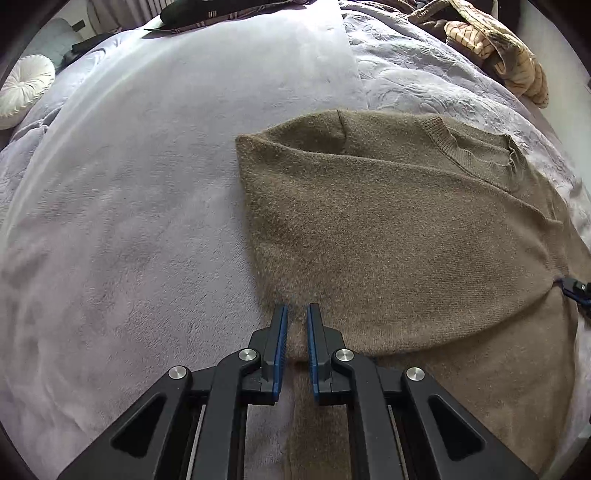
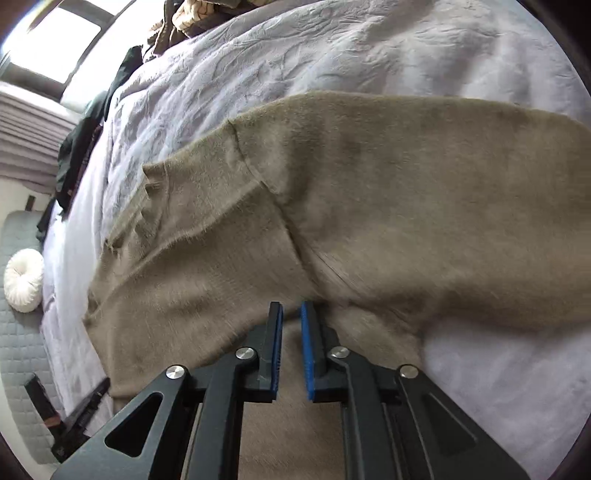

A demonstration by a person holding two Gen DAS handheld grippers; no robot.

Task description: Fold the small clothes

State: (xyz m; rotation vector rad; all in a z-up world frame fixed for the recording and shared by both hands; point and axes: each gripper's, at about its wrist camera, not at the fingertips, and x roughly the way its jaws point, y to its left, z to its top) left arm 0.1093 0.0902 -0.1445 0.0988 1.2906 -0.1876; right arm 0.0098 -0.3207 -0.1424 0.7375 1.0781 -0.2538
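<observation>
An olive-brown knit sweater [image 1: 388, 229] lies on the lavender blanket [image 1: 129, 221], one side folded across its body, ribbed collar at the far right. My left gripper [image 1: 296, 314] hovers at the sweater's near left edge with its jaws a small gap apart and cloth showing between them; I cannot tell whether it pinches the cloth. In the right wrist view my right gripper [image 2: 291, 312] sits at the sweater [image 2: 369, 206] near the armpit fold, jaws a small gap apart over the cloth. Its tip also shows at the right edge of the left wrist view [image 1: 576, 290].
A patterned beige garment heap [image 1: 498, 51] lies at the far right of the bed. Dark clothes [image 1: 192, 18] lie at the far edge. A round white cushion [image 2: 24, 280] rests on a quilted grey mat [image 2: 18, 339] beside the bed. A bright window [image 2: 62, 40] is at the far left.
</observation>
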